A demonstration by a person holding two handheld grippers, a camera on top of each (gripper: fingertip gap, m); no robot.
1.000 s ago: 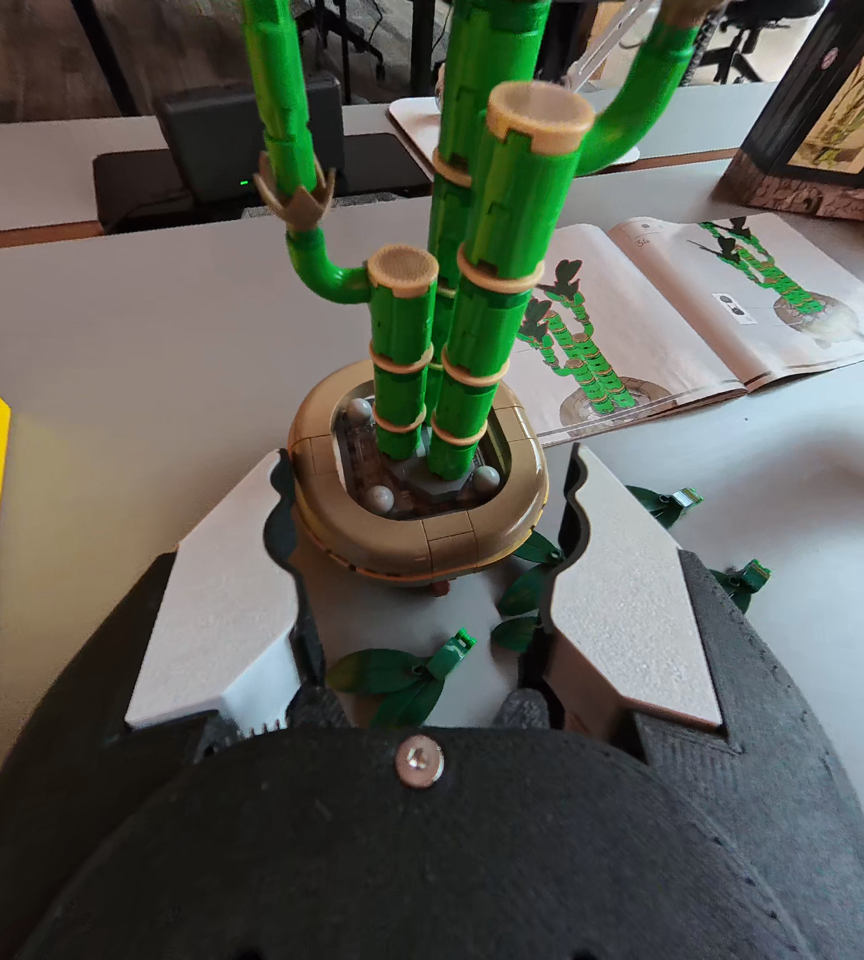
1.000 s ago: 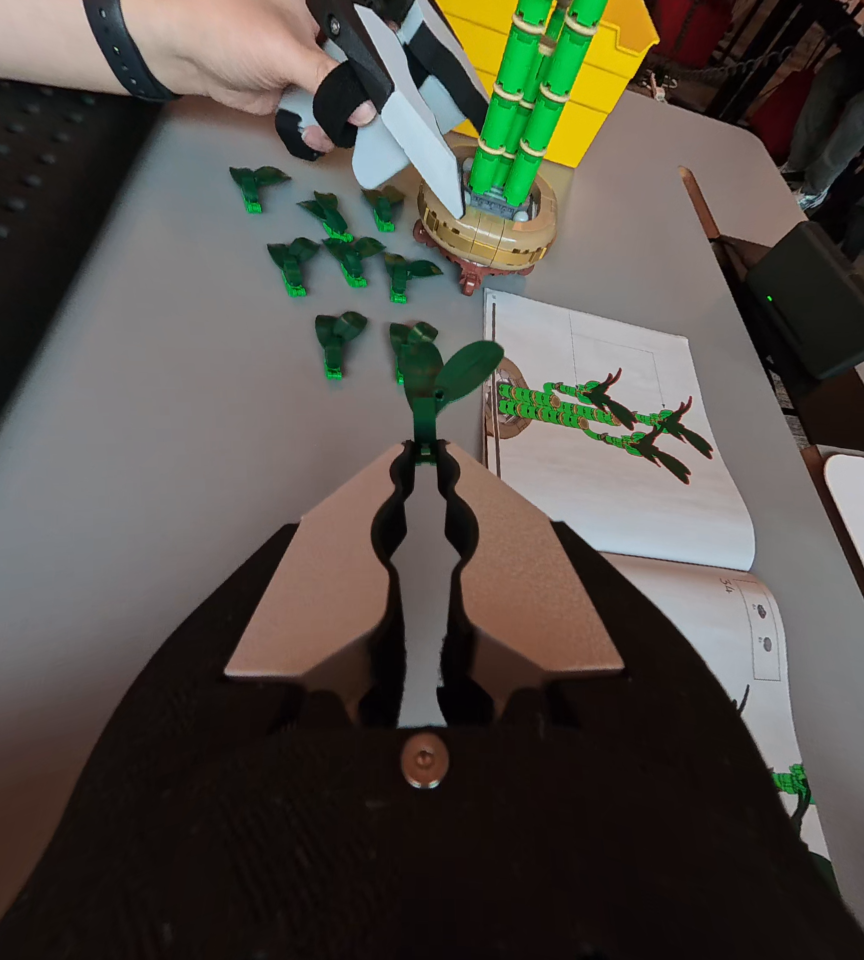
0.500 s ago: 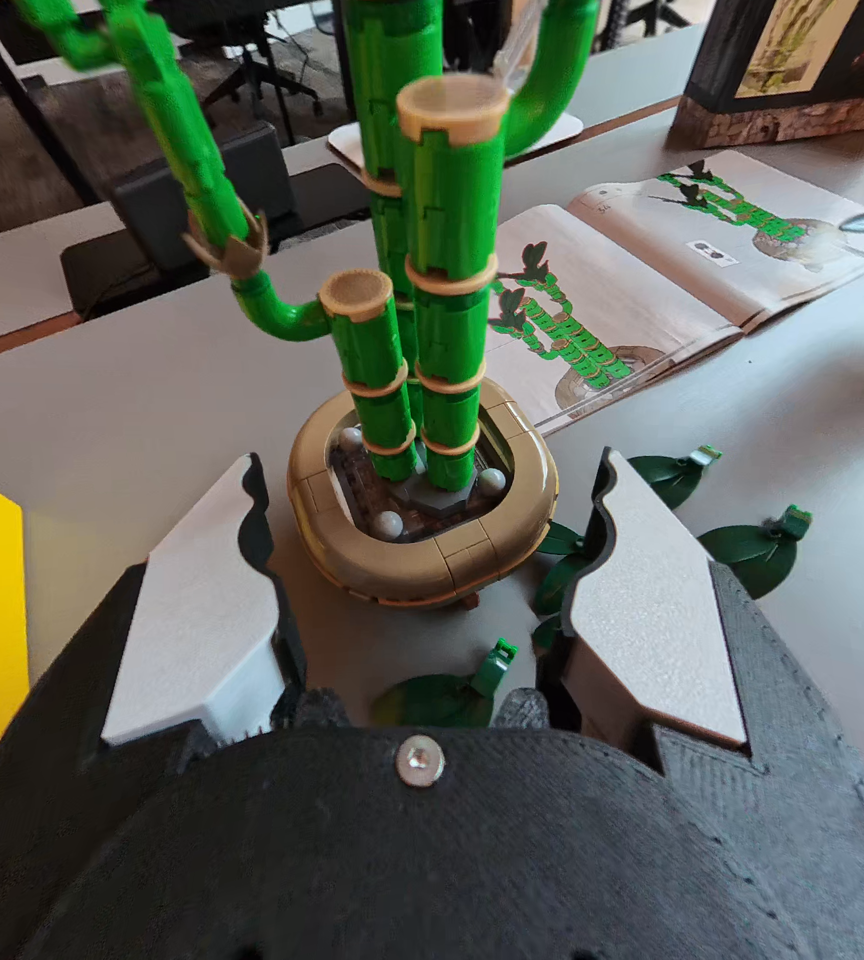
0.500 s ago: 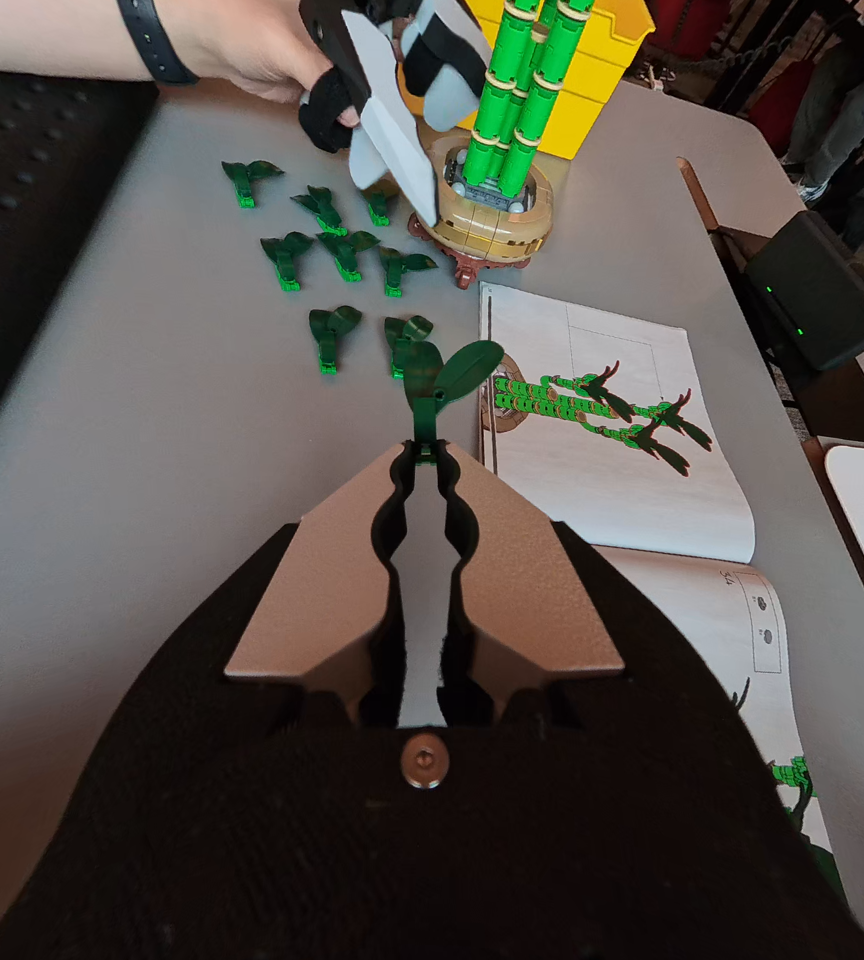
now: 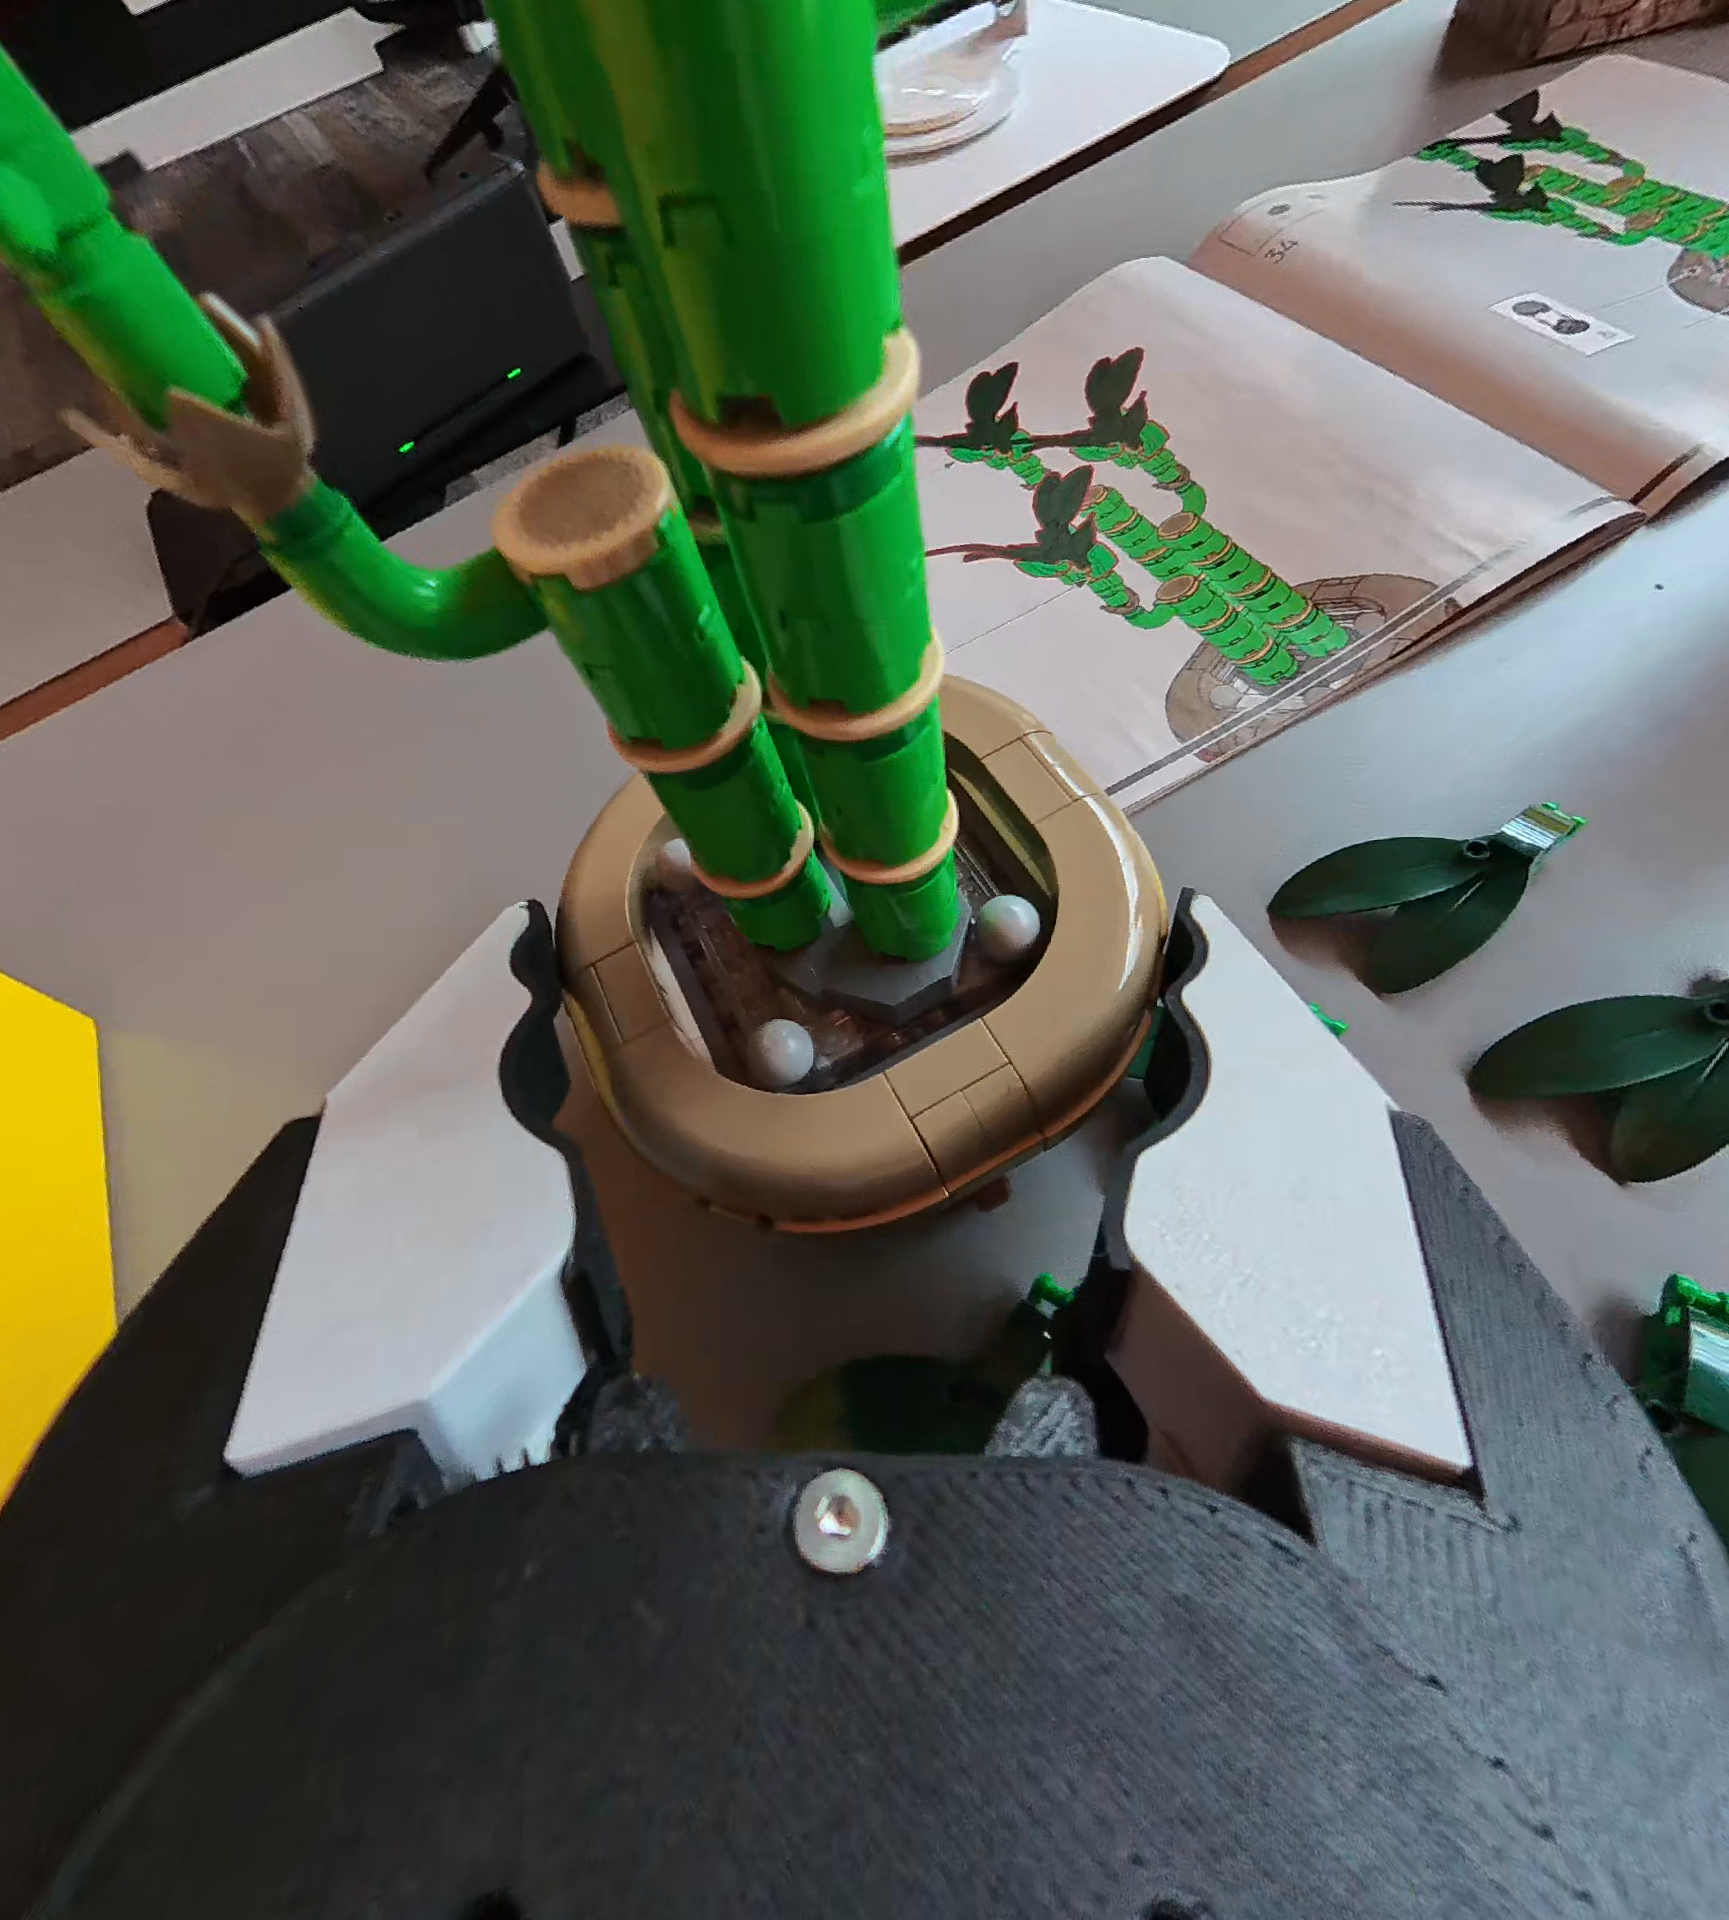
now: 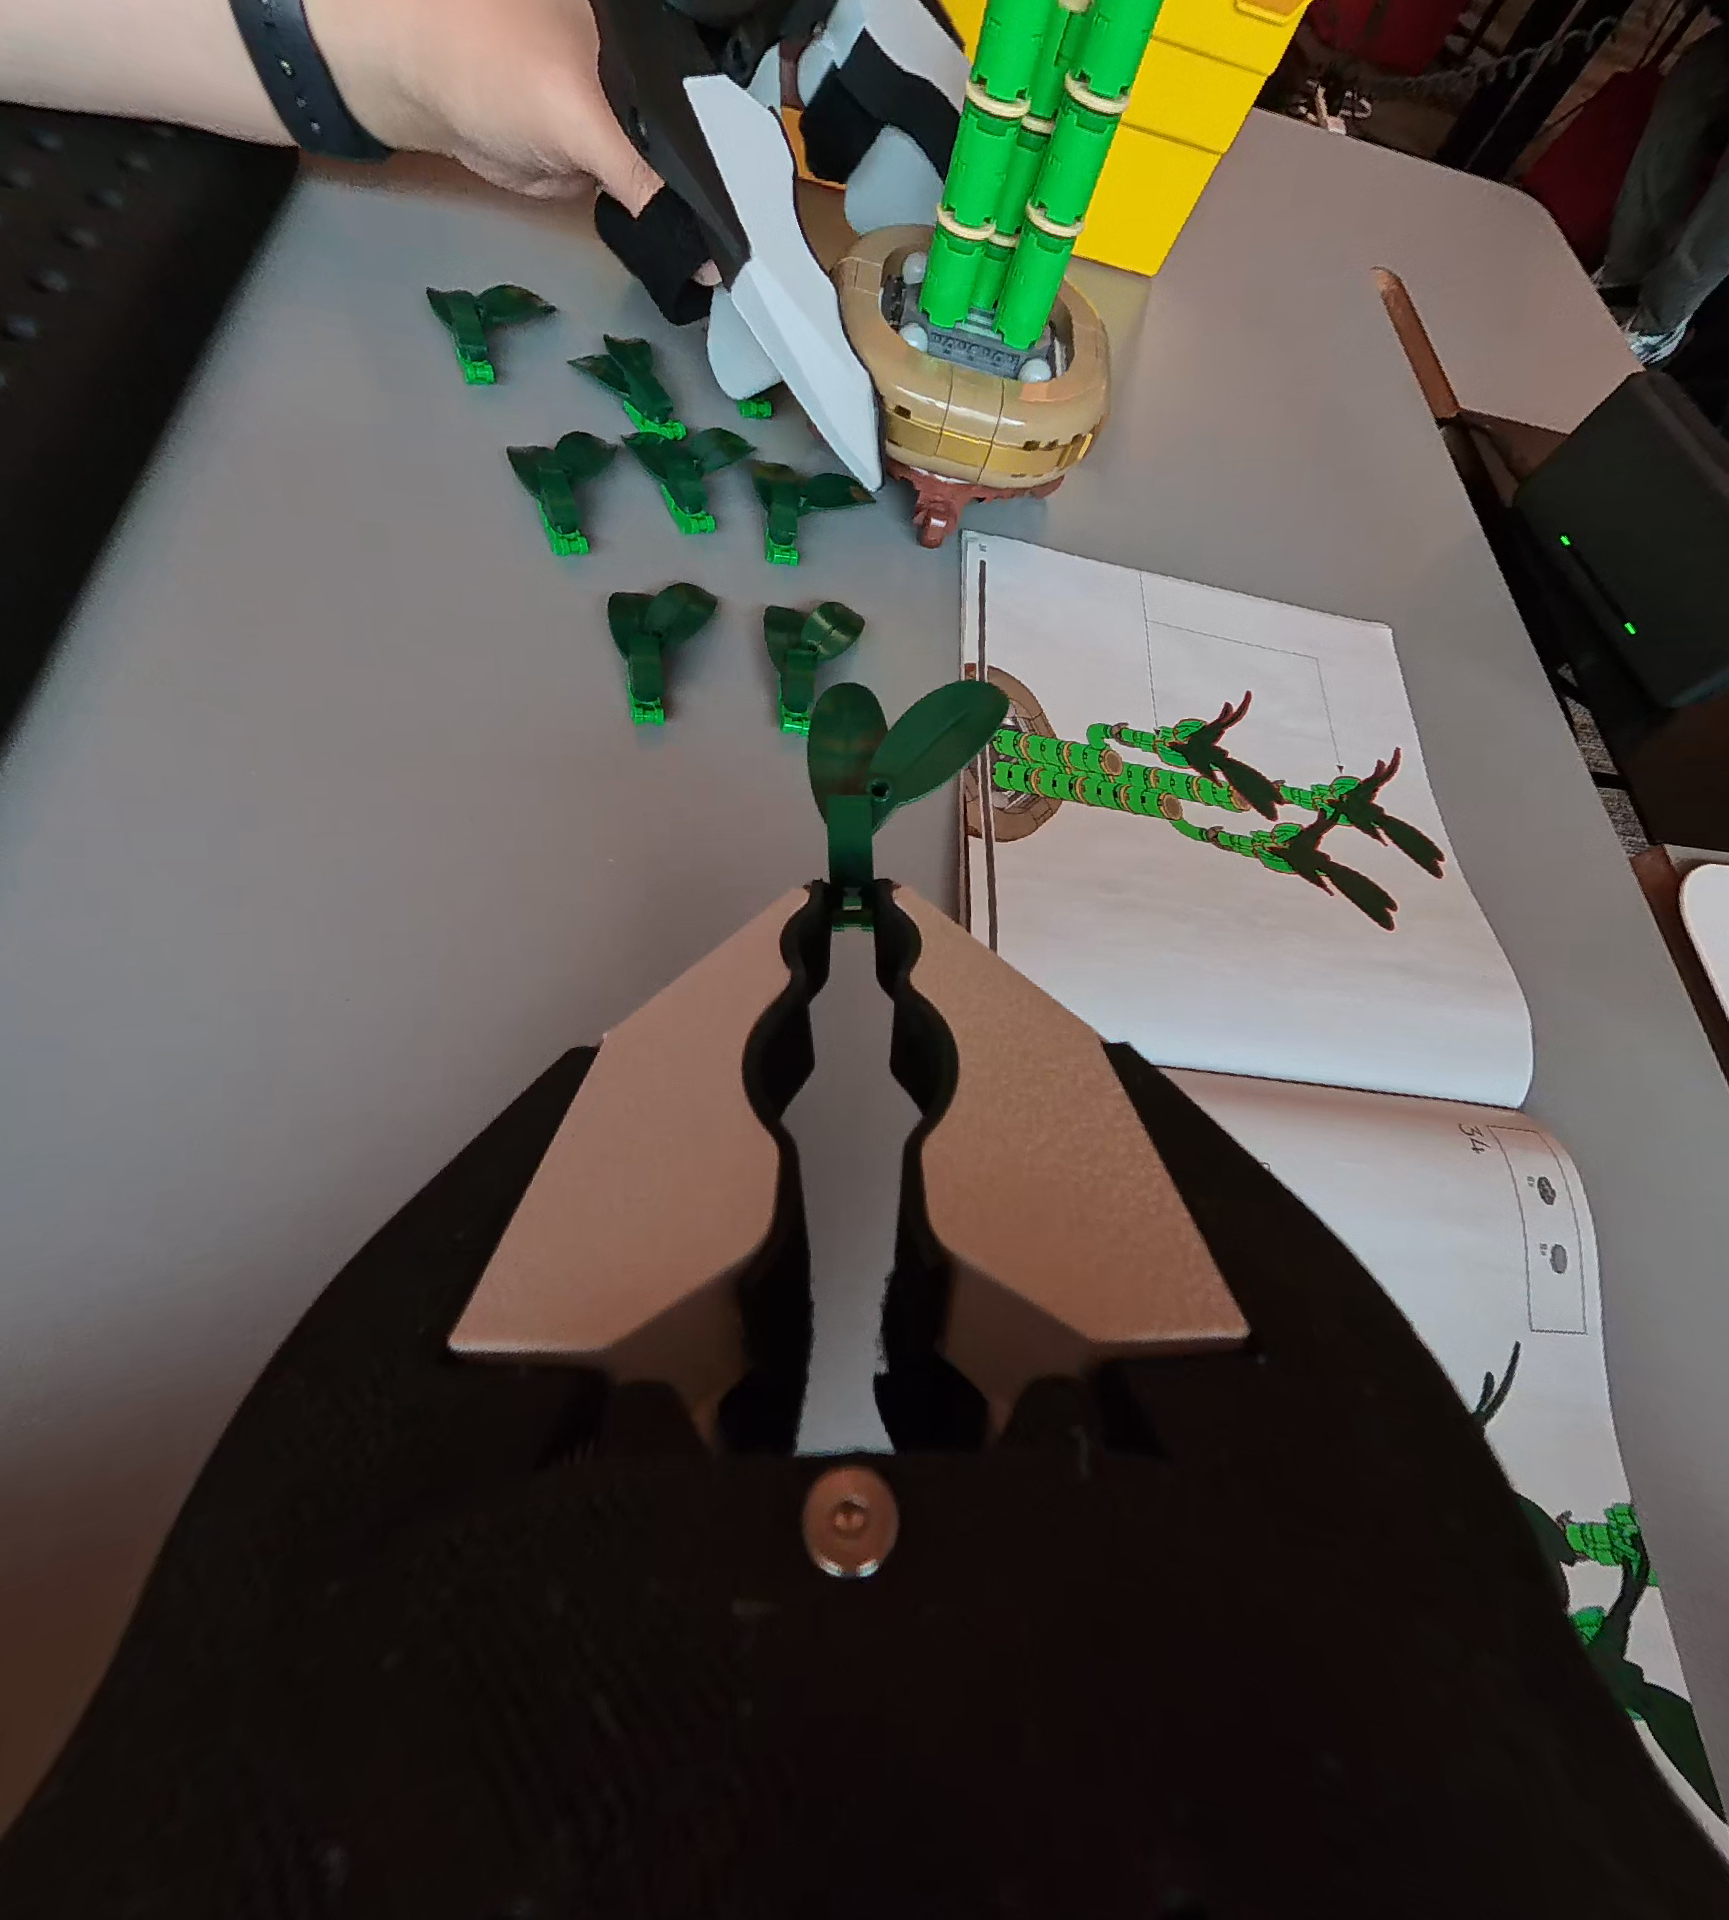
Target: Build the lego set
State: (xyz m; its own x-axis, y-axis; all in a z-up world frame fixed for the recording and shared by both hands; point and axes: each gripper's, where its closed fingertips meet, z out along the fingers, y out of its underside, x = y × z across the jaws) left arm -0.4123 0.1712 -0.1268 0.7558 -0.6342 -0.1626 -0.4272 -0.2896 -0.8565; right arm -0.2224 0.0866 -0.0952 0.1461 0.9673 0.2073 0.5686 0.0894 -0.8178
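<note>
The bamboo model stands on the grey table, with green stalks (image 5: 798, 520) in a tan pot (image 5: 839, 1132). It also shows far off in the right wrist view (image 6: 985, 416). My left gripper (image 5: 855, 935) is open, with one finger on each side of the pot, close against it. One of its white fingers (image 6: 787, 312) lies along the pot's side. My right gripper (image 6: 852, 904) is shut on a dark green leaf piece (image 6: 891, 748) and holds it upright above the table, well short of the model. Several loose leaf pieces (image 6: 673, 468) lie left of the pot.
An open instruction booklet (image 6: 1203, 935) lies to the right of the model. A yellow box (image 6: 1172, 135) stands behind the pot. A black device (image 6: 1670, 551) sits past the table's right edge. More leaf pieces (image 5: 1649, 1049) lie beside my left gripper. A person's hand (image 6: 486, 94) holds it.
My left gripper has moved forward and down, so the pot now sits between its fingers. Its jaws opened wider before reaching it. My right gripper has kept hold of the leaf piece and barely moved.
</note>
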